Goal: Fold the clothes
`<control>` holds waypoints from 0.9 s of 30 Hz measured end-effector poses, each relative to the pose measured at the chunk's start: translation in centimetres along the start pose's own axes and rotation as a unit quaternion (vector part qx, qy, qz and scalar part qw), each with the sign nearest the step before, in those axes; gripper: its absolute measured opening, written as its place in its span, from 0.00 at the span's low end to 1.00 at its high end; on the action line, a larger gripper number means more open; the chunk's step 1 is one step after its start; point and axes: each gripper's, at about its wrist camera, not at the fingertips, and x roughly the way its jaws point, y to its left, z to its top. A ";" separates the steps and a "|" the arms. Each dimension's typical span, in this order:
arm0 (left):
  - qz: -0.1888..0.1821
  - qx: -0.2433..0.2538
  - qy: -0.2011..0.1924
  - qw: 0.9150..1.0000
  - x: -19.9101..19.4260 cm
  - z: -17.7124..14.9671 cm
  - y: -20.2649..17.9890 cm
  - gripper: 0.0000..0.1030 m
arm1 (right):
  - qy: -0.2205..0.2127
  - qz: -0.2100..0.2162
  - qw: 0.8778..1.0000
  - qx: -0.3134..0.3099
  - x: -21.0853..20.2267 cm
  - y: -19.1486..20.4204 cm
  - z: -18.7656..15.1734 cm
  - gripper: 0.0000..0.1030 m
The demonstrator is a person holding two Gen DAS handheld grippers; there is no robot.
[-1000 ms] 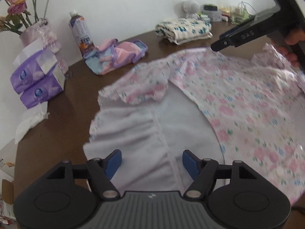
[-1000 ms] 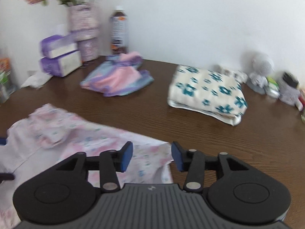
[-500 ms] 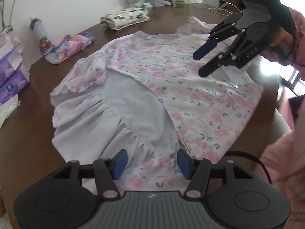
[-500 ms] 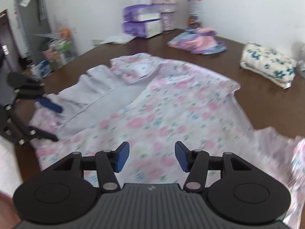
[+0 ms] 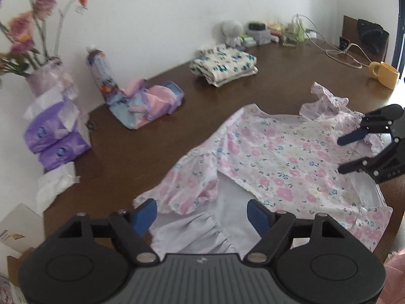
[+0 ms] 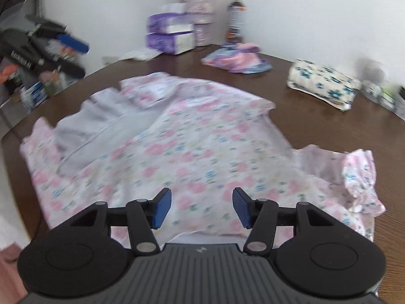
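Note:
A pink floral garment (image 5: 278,157) lies spread on the brown table (image 5: 278,93), with one side turned over so its pale lilac inside (image 5: 227,217) shows. My left gripper (image 5: 202,212) hovers above the garment's near-left frilled edge. Its jaws are opening and nothing is between them. In the right wrist view the same garment (image 6: 189,139) fills the middle, and my right gripper (image 6: 201,207) stands open just above its near hem, holding nothing. The right gripper (image 5: 346,152) also shows at the right of the left wrist view, over the floral cloth. The left gripper (image 6: 73,53) appears blurred at the upper left.
A folded cream cloth with blue flowers (image 5: 224,67) and a crumpled pastel garment (image 5: 149,103) lie at the back. A bottle (image 5: 101,73), purple tissue packs (image 5: 55,139) and a flower vase (image 5: 45,81) stand far left. A yellow mug (image 5: 384,74) and a cable (image 5: 339,53) are at the back right.
My left gripper has lifted off the lilac cloth and its jaws have widened. My right gripper has swung from the garment's far edge to above its near hem.

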 end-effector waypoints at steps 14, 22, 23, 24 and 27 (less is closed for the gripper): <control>0.051 -0.183 -0.063 0.980 -12.7 -13.0 0.2 0.75 | 0.015 -0.006 1.000 0.004 0.6 -1.5 -3.1 0.61; 0.133 -0.133 -0.099 0.977 -17.2 -8.2 0.1 0.79 | -0.009 0.013 1.000 0.005 0.1 -0.2 -3.0 0.61; 0.127 -0.124 -0.096 0.979 -16.5 -6.8 0.4 0.79 | -0.014 0.012 1.000 0.004 -0.3 0.0 -3.0 0.61; 0.121 -0.115 -0.094 0.982 -15.6 -5.5 0.8 0.80 | -0.018 0.008 1.000 0.004 -0.7 0.1 -3.0 0.61; 0.091 -0.078 -0.065 0.991 -10.5 -1.4 1.2 0.80 | -0.030 -0.009 0.999 0.007 -1.8 0.0 -2.8 0.61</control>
